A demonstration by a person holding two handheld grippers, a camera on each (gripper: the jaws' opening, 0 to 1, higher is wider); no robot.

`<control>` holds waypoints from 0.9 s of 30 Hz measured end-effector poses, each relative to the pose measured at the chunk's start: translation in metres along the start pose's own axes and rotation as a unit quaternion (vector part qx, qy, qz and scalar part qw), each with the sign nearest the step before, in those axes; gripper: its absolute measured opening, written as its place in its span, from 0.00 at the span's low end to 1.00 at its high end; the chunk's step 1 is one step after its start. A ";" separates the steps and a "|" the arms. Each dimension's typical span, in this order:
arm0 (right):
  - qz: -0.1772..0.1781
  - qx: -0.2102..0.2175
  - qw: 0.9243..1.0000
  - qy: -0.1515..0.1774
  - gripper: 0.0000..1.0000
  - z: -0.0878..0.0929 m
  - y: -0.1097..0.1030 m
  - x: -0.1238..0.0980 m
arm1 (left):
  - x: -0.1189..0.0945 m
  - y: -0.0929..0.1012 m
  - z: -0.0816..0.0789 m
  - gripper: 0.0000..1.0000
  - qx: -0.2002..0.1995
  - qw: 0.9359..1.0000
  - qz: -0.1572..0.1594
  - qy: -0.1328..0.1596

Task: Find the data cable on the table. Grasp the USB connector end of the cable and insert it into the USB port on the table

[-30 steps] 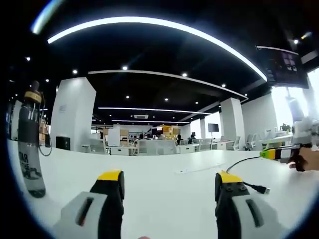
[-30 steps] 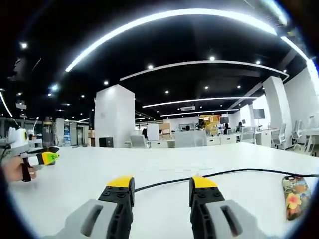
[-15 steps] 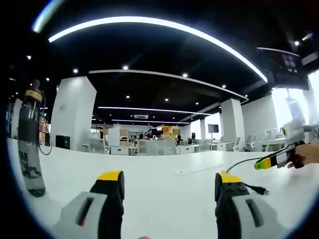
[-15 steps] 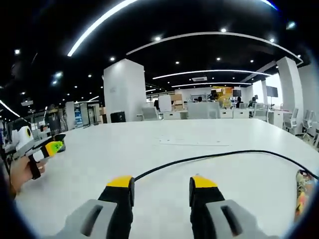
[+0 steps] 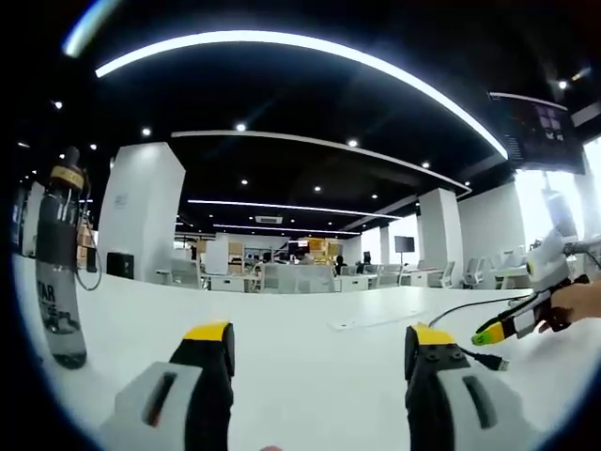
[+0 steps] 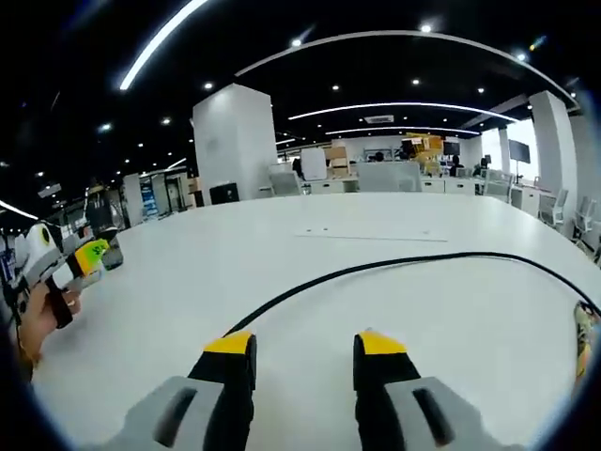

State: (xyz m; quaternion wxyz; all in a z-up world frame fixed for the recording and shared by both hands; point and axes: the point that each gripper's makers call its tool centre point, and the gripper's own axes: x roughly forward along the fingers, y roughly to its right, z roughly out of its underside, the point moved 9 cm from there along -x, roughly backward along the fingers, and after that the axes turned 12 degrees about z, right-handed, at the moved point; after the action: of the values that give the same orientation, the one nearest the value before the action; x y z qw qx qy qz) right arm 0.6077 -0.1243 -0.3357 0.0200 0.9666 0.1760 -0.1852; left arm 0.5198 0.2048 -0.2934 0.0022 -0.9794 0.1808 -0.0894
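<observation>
The black data cable [image 6: 423,259] curves across the white table [image 6: 282,272] and its near end slips behind my right gripper's left jaw. In the left gripper view its silver USB connector [image 5: 495,362] lies on the table beside my left gripper's right jaw. My right gripper [image 6: 304,346] is open with nothing between its fingers. Held by a hand [image 5: 575,303], that right gripper [image 5: 507,326] also hangs tilted just above the connector. My left gripper [image 5: 319,336] is open and empty, low over the table. A flat pale strip [image 6: 371,235] lies further out; I cannot tell whether it holds the port.
A dark water bottle [image 5: 56,272] stands at the left of the left gripper view. A colourful patterned object [image 6: 590,334] lies at the right edge of the right gripper view. The left gripper [image 6: 70,268] and a hand [image 6: 38,319] show there at the left. An office lies beyond.
My right gripper has tipped downward and come down toward the connector end of the cable. The left gripper has stayed almost still.
</observation>
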 end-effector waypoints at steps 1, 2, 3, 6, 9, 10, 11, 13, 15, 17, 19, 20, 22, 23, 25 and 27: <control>-0.001 0.003 1.000 0.000 0.42 0.000 0.000 0.000 | 0.000 0.000 0.000 0.74 -0.002 1.000 0.000 0.002; -0.004 0.008 1.000 0.000 0.42 0.000 -0.001 0.000 | 0.000 0.000 0.000 0.74 -0.002 1.000 0.000 0.003; -0.006 0.015 1.000 -0.001 0.42 0.000 -0.002 0.001 | 0.000 0.000 0.000 0.74 -0.002 1.000 0.001 0.002; -0.019 0.037 0.999 0.004 0.41 -0.002 -0.006 0.002 | 0.001 0.001 0.001 0.74 -0.002 1.000 0.004 -0.001; -0.030 0.049 0.998 0.007 0.40 -0.007 -0.014 0.007 | 0.002 0.003 0.001 0.74 0.000 1.000 0.006 -0.004; -0.035 0.050 0.998 0.006 0.40 -0.009 -0.018 0.010 | 0.002 0.003 0.002 0.74 0.000 1.000 0.006 -0.005; -0.037 0.050 0.998 0.005 0.40 -0.010 -0.020 0.012 | 0.002 0.002 0.002 0.74 0.000 1.000 0.006 -0.005; -0.045 0.057 0.997 0.000 0.39 -0.012 -0.025 0.019 | 0.002 0.002 0.002 0.74 0.000 1.000 0.005 -0.006; -0.053 0.064 0.996 -0.022 0.37 -0.011 -0.030 0.023 | 0.002 0.001 0.002 0.74 -0.001 1.000 0.004 -0.006; -0.052 0.052 0.997 -0.033 0.36 -0.011 -0.034 0.029 | 0.002 0.001 0.002 0.74 -0.002 1.000 0.004 -0.006; -0.053 0.045 0.997 -0.035 0.35 -0.013 -0.039 0.032 | 0.002 0.001 0.002 0.74 -0.002 1.000 0.004 -0.005; -0.054 0.045 0.997 -0.035 0.33 -0.015 -0.040 0.033 | 0.002 0.001 0.002 0.74 -0.002 1.000 0.004 -0.005; -0.056 0.052 0.997 -0.035 0.31 -0.017 -0.042 0.036 | 0.002 0.001 0.002 0.74 -0.002 1.000 0.004 -0.006; -0.056 0.055 0.996 -0.037 0.31 -0.018 -0.043 0.038 | 0.002 0.002 0.002 0.74 -0.002 1.000 0.005 -0.006; -0.055 0.057 0.996 -0.044 0.31 -0.018 -0.044 0.040 | 0.002 0.002 0.002 0.74 -0.004 1.000 0.005 -0.005; -0.053 0.055 0.996 -0.050 0.30 -0.018 -0.044 0.042 | 0.001 0.002 0.002 0.74 -0.004 1.000 0.004 -0.004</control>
State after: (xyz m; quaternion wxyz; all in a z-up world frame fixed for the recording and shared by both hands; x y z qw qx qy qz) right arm 0.6356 -0.0669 -0.3330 -0.0342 0.9451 0.2157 -0.2431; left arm 0.5206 0.2024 -0.2951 -0.0007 -0.9790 0.1853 -0.0845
